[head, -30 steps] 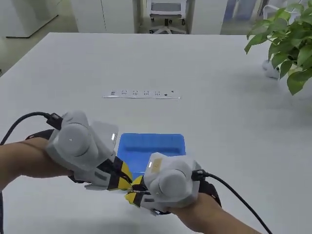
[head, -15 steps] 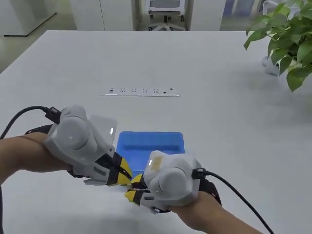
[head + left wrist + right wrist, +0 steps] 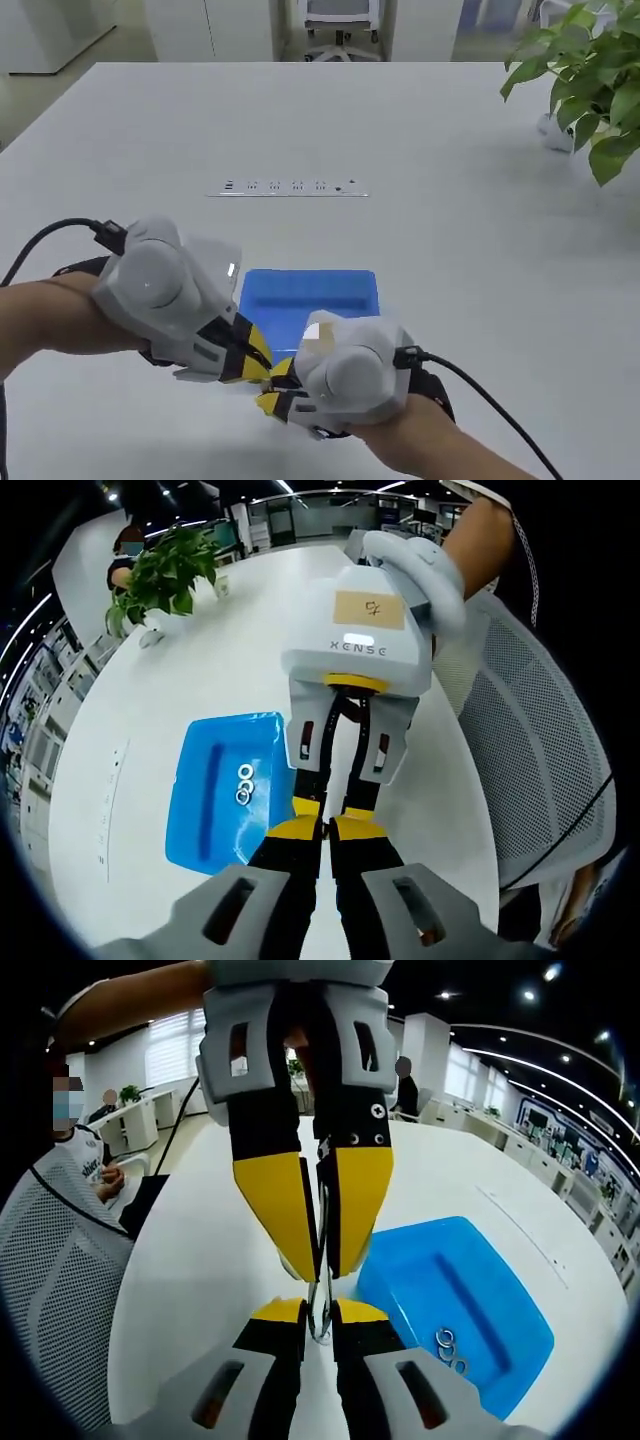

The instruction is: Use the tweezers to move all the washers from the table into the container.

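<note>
The two grippers meet tip to tip just in front of the blue container [image 3: 312, 291]. My left gripper [image 3: 256, 358] comes in from the left and my right gripper [image 3: 272, 390] from the near right. In the right gripper view, thin metal tweezers [image 3: 319, 1305] run between the yellow fingertips of the left gripper [image 3: 321, 1260] and on into my right gripper [image 3: 318, 1312]; both are shut on them. The left gripper view has my left gripper [image 3: 325, 832] facing the right gripper [image 3: 321, 802]. Three washers [image 3: 246, 784] lie inside the container [image 3: 205, 810], with the washers [image 3: 451, 1348] near its close end.
A flush power strip [image 3: 290, 189] lies in the table beyond the container. A potted plant [image 3: 585, 85] stands at the far right corner. An office chair [image 3: 340, 20] sits past the far edge, and a mesh chair [image 3: 545, 740] is behind me.
The head camera shifted a little early on. The grippers stay tip to tip with hardly any movement.
</note>
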Tool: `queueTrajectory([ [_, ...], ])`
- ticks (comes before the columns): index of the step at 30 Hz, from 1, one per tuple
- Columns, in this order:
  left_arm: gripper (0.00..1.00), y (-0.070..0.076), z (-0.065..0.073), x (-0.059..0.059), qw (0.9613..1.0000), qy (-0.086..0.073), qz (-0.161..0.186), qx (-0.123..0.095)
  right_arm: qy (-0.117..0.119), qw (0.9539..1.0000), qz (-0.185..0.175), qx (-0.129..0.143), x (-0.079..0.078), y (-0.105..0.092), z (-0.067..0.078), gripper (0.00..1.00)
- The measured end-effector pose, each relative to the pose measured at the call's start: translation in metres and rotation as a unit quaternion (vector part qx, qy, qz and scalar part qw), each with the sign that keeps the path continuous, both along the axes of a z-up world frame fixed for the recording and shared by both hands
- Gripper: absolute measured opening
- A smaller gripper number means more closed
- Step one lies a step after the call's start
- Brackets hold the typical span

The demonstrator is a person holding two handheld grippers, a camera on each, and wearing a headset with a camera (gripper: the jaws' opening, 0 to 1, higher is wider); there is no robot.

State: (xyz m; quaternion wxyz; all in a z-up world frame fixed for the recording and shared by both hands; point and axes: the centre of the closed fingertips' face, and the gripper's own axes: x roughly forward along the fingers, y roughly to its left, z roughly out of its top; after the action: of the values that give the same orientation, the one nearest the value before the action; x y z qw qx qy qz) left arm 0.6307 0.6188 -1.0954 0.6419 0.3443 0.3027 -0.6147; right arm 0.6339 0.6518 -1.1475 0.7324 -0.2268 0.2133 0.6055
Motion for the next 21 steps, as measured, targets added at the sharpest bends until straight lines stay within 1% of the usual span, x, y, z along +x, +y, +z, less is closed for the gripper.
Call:
queueTrajectory([
  [1,0.07,-0.0008,0.0006,-0.0005,1.0,0.002,0.001,-0.004,-0.002,1.0,-0.001,0.002,0.0001,0.0001,0.0006,0.12],
  [10,0.07,-0.0042,0.001,-0.0002,1.0,0.004,0.0,-0.008,-0.001,1.0,-0.004,0.001,0.0003,-0.0016,-0.0003,0.11],
  [13,0.07,-0.0047,0.001,0.0,1.0,0.004,0.001,-0.009,0.004,1.0,-0.007,0.002,0.0006,-0.0021,-0.0003,0.11],
  [21,0.07,-0.0036,0.0014,-0.0002,1.0,0.003,0.001,-0.006,0.006,1.0,-0.006,0.001,-0.0003,-0.0014,-0.0002,0.1],
])
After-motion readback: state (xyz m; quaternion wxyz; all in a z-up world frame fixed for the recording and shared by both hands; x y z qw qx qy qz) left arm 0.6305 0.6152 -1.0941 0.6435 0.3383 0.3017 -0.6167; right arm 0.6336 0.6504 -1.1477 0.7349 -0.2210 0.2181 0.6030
